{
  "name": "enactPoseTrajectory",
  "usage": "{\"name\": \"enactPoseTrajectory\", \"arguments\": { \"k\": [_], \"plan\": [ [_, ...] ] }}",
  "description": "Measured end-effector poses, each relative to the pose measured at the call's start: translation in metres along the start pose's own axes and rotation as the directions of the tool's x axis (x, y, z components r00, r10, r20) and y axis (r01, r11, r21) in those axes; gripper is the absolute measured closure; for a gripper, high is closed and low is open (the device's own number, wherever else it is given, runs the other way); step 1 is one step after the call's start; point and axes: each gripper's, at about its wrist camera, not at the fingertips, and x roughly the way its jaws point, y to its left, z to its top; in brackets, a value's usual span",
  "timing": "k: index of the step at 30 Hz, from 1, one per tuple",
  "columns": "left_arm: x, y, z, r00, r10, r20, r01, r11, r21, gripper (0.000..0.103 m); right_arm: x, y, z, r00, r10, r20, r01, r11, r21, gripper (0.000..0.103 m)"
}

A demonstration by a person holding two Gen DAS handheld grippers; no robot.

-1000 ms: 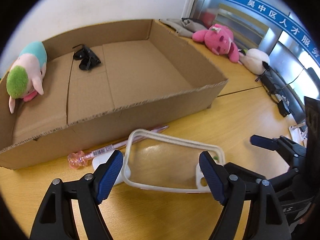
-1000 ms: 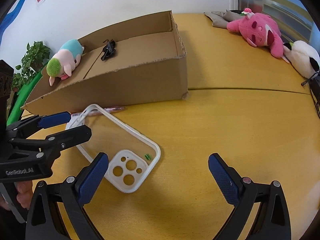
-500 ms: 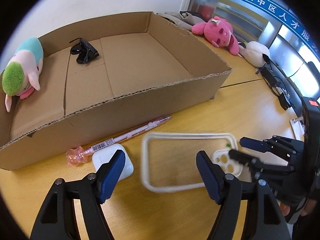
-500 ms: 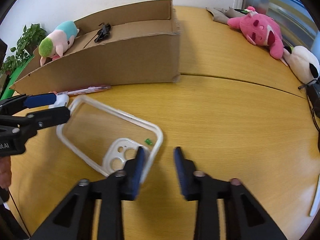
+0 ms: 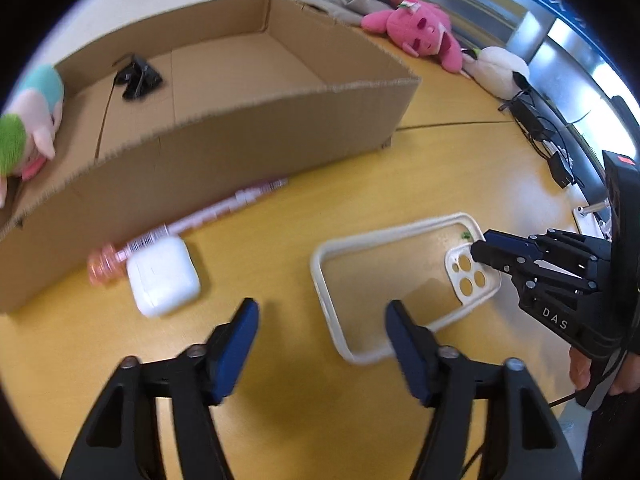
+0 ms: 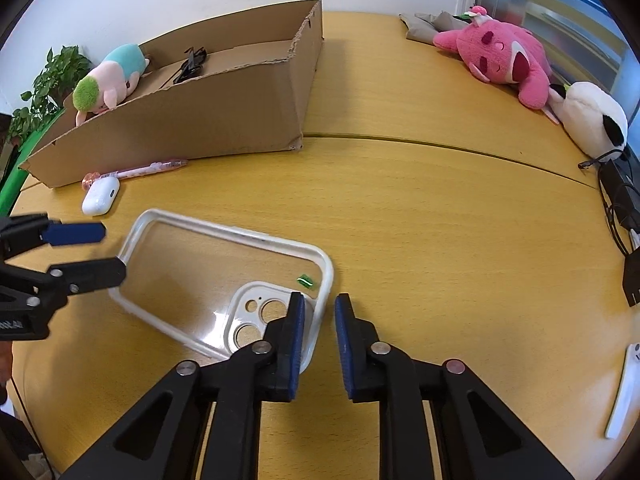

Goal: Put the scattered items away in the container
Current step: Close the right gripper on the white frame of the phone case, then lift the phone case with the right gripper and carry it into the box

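A clear phone case with a white rim lies on the yellow table; it also shows in the left wrist view. My right gripper is nearly shut on the case's rim at the camera-cutout corner. My left gripper is open and empty, hovering beside the case's other end. A white earbud case and a pink pen lie in front of the cardboard box. Inside the box are black sunglasses and a pastel plush.
A pink plush and a white plush lie at the far right of the table. Black cables and adapters sit at the right edge. A potted plant stands behind the box.
My right gripper has closed from wide open onto the case's corner. My left gripper has let go of the case and pulled back. The case has shifted right, away from the box.
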Motion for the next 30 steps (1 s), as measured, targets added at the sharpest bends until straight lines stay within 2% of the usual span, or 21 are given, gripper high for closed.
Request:
{"name": "enactPoseTrajectory", "arguments": {
  "k": [2,9,11,17,21,26,30],
  "plan": [
    [0.006,-0.001,-0.003,1.0,-0.001,-0.024,0.001,1.0,-0.001,0.061,0.0,0.004,0.001,1.0,-0.006,-0.001,0.006,1.0,-0.001,0.09],
    [0.008,0.008,-0.005,1.0,-0.003,-0.013,0.002,0.999,-0.051,0.085,0.0,0.016,0.0,1.0,-0.002,0.007,0.002,1.0,-0.008,0.09],
    [0.007,0.012,-0.007,1.0,0.005,-0.011,-0.005,0.998,-0.068,0.096,-0.001,0.015,-0.001,1.0,0.002,0.01,-0.002,1.0,0.004,0.091],
    [-0.006,0.014,-0.007,1.0,0.007,0.016,-0.006,0.996,-0.086,0.096,-0.005,0.018,0.002,0.999,0.006,0.054,-0.007,1.0,0.017,0.094],
    [-0.043,0.015,0.002,0.994,0.016,0.106,-0.008,0.996,-0.084,0.096,-0.023,0.024,0.013,0.993,0.027,0.114,-0.027,1.0,-0.005,0.094],
    [-0.09,0.033,0.014,0.973,0.043,0.227,-0.018,0.994,-0.112,0.096,-0.058,0.053,0.056,0.972,0.042,0.231,-0.019,0.995,-0.098,0.094],
    [-0.116,0.064,0.024,0.959,0.081,0.273,-0.04,0.988,-0.151,0.096,-0.076,0.081,0.094,0.952,0.098,0.292,-0.052,0.985,-0.162,0.093]
  ]
}}
